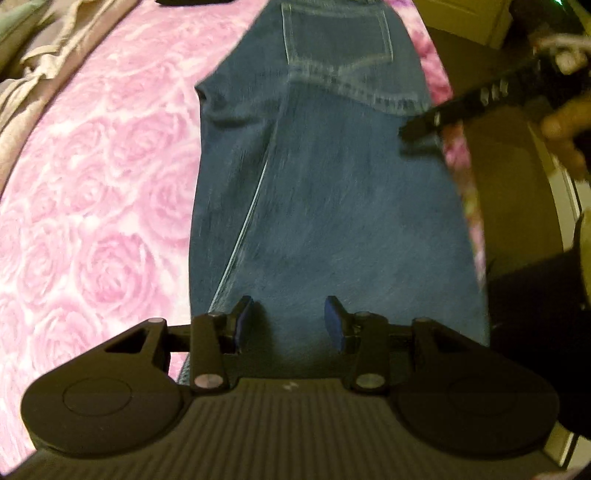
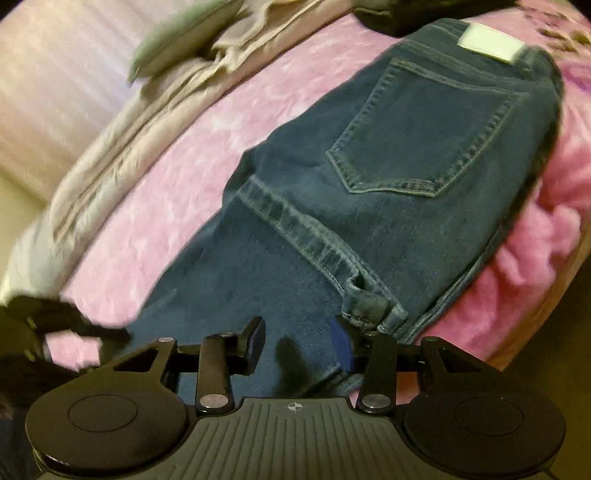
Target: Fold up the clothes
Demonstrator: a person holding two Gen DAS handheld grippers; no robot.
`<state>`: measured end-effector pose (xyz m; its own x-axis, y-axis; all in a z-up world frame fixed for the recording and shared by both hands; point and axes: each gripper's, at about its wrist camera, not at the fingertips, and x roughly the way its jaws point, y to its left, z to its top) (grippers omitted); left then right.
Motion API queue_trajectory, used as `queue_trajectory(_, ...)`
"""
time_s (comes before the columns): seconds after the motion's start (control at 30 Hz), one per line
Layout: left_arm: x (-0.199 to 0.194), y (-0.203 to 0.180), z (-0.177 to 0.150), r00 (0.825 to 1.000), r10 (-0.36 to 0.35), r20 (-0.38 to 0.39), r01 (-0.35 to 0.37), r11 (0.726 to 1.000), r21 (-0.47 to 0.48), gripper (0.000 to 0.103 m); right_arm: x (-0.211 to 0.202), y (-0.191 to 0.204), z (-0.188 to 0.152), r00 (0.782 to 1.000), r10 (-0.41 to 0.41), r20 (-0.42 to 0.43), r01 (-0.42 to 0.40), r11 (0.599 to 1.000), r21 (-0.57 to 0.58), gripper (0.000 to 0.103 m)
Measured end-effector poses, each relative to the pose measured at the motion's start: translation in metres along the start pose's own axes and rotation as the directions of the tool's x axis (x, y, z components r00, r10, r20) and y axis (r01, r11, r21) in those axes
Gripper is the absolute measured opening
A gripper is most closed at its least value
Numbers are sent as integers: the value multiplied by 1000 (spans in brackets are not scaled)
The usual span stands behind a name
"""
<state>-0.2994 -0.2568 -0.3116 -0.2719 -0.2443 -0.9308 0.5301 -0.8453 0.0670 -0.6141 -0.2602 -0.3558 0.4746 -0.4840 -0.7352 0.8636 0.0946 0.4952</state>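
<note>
A pair of dark blue jeans (image 1: 325, 192) lies on the pink rose-patterned bedspread (image 1: 99, 192), folded lengthwise with a back pocket (image 1: 336, 40) facing up. My left gripper (image 1: 290, 319) is open just above the leg part, holding nothing. The right gripper also shows in the left wrist view (image 1: 424, 129), at the jeans' right edge. In the right wrist view the jeans (image 2: 388, 177) run toward the waistband label (image 2: 489, 42). My right gripper (image 2: 301, 345) is open over the leg near a folded seam. The left gripper shows at the left (image 2: 99, 330).
Beige bedding and a pale green pillow (image 2: 177, 40) are bunched at the far side of the bed. A dark garment (image 2: 417, 14) lies beyond the waistband. The bed's edge drops to a dark floor on the right (image 1: 502, 177).
</note>
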Motion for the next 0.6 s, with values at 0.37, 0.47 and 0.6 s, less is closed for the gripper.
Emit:
queue_trajectory(0.37,-48,31,-82,985,-38,167,-39,902,431,45,-36,183,-102,992,-129,-5,113,888,-446,82)
queue_trajectory(0.47,-47,17,-104,978,-54,200,-79,793,604,48,-12,232,-147,986,-158,-51,87,755,-650,82)
queue_trajectory(0.6,-29,-5,-126,969,-97,227,-119,623,773,48,32,250,-182,955,-287,-77,119,607,-786,81)
